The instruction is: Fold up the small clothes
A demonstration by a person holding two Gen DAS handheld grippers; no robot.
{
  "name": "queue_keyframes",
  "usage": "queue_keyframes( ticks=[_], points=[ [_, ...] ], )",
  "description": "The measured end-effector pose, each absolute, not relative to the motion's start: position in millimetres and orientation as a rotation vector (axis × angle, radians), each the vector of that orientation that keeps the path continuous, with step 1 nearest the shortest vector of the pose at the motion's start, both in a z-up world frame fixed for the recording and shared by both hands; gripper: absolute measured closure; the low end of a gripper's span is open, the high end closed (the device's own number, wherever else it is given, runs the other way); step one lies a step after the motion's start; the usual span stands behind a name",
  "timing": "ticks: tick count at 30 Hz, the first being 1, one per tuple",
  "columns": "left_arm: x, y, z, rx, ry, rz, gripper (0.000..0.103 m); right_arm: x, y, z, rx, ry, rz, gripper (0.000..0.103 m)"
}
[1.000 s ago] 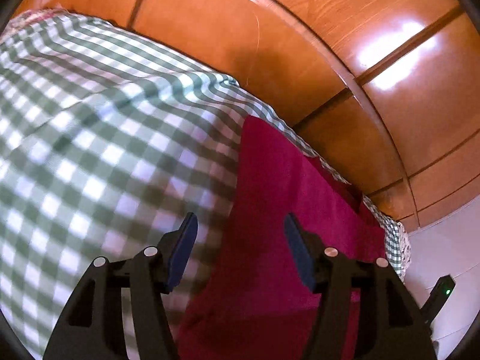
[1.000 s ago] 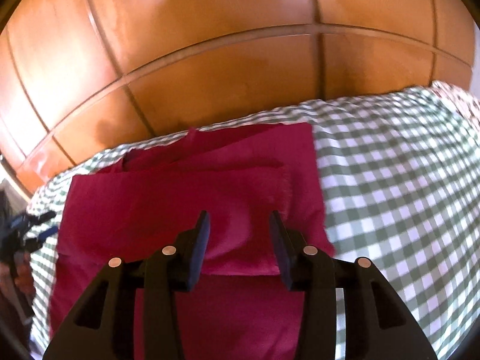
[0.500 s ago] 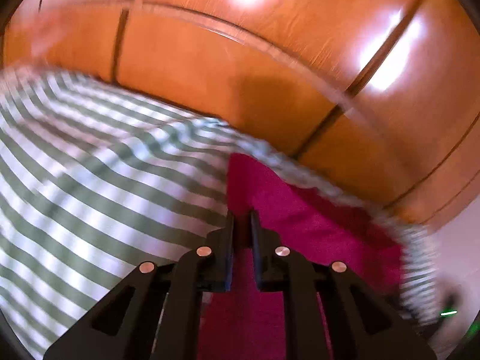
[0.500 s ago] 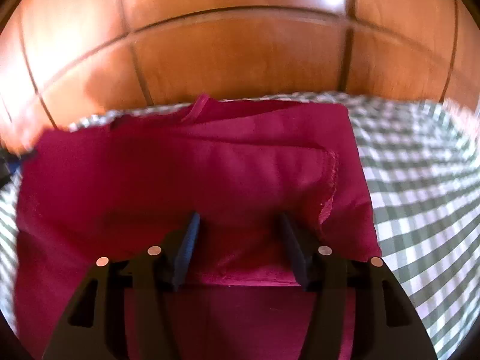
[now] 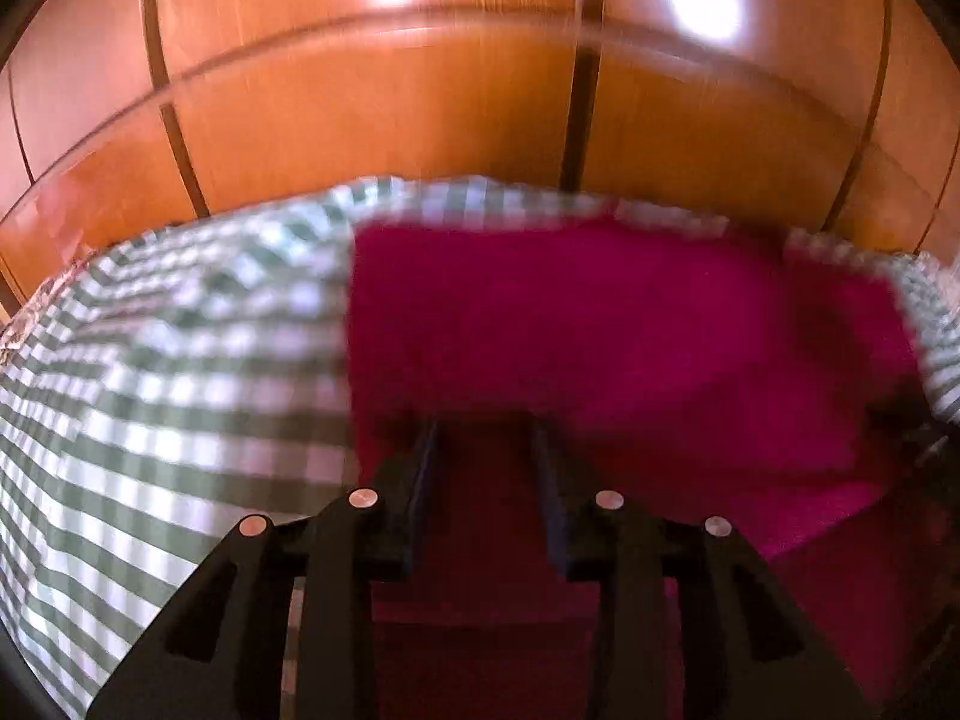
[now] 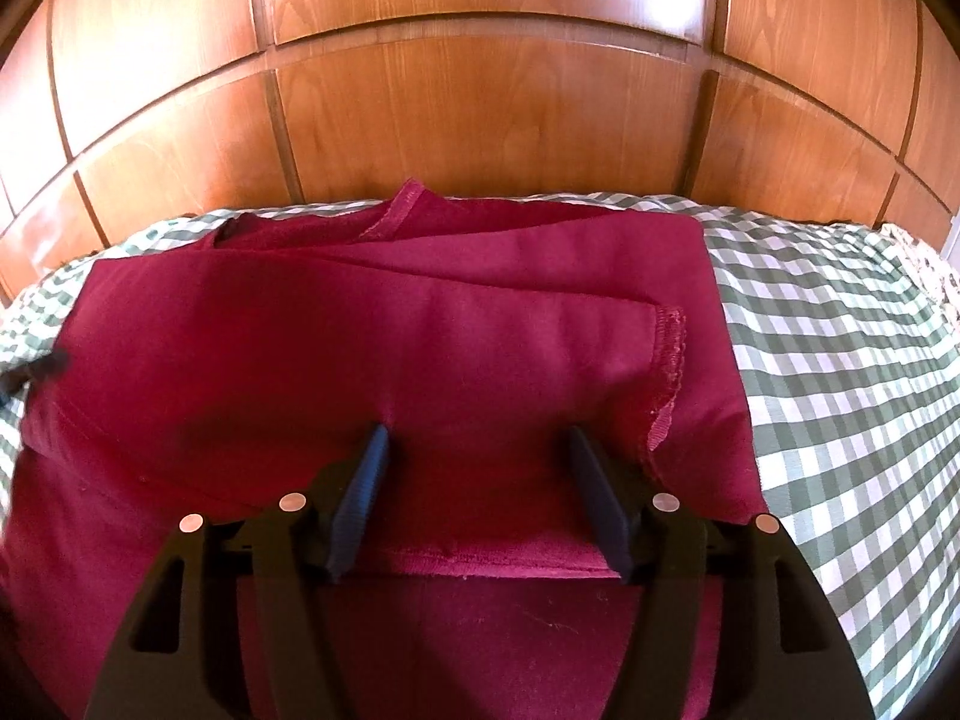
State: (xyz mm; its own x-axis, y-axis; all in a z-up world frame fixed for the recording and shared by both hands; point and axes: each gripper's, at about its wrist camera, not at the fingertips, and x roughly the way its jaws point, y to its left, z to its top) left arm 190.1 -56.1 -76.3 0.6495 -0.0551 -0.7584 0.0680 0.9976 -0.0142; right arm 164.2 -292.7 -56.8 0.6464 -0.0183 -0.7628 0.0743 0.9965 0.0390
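Observation:
A crimson garment (image 6: 372, 360) lies partly folded on a green-and-white checked cloth (image 6: 840, 372), with a hemmed flap (image 6: 666, 360) turned over its top. My right gripper (image 6: 477, 438) hovers low over the near fold. Its jaws are opening, cloth lies under the gap, and the pads are not pressing on it. In the blurred left wrist view the garment (image 5: 600, 324) fills the middle and right. My left gripper (image 5: 486, 438) is over its left part with its jaws narrowly apart and opening. The fold edge lies at its tips, and no grip shows.
A wall of wooden panels (image 6: 480, 108) rises right behind the far edge of the checked cloth (image 5: 168, 372). A small dark shape (image 6: 45, 366) pokes in at the garment's left edge in the right wrist view.
My left gripper shut, then partly reopened, and it swung from the checked cloth to over the garment. The right gripper sank closer to the garment and its jaws widened.

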Motion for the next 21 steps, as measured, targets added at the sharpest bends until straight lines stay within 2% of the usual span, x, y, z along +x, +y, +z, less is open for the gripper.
queue_keyframes(
  ticks=[6,9,11,12,14,15,16,21],
  points=[
    [183,-53,-63,-0.052,0.868,-0.038,0.07,164,-295,-57,0.092,0.863,-0.044,0.04],
    [160,-48,-52,-0.059,0.851,-0.026,0.064,164,-295,-56,0.095,0.862,-0.041,0.039],
    [142,-44,-44,-0.081,0.838,-0.025,0.055,164,-294,-56,0.089,0.86,-0.039,0.037],
    [135,-38,-42,-0.092,0.835,-0.025,0.051,163,-293,-55,0.086,0.861,-0.04,0.035],
    [121,-34,-38,-0.108,0.832,-0.027,0.051,163,-291,-53,0.077,0.865,-0.039,0.028],
    [111,-32,-38,-0.115,0.837,-0.027,0.051,162,-289,-52,0.071,0.871,-0.039,0.018],
    [105,-30,-37,-0.119,0.84,-0.028,0.051,160,-288,-51,0.063,0.875,-0.04,0.013],
    [67,-16,-38,-0.151,0.846,-0.025,0.049,136,-283,-39,0.064,0.868,-0.066,0.007]
  ],
)
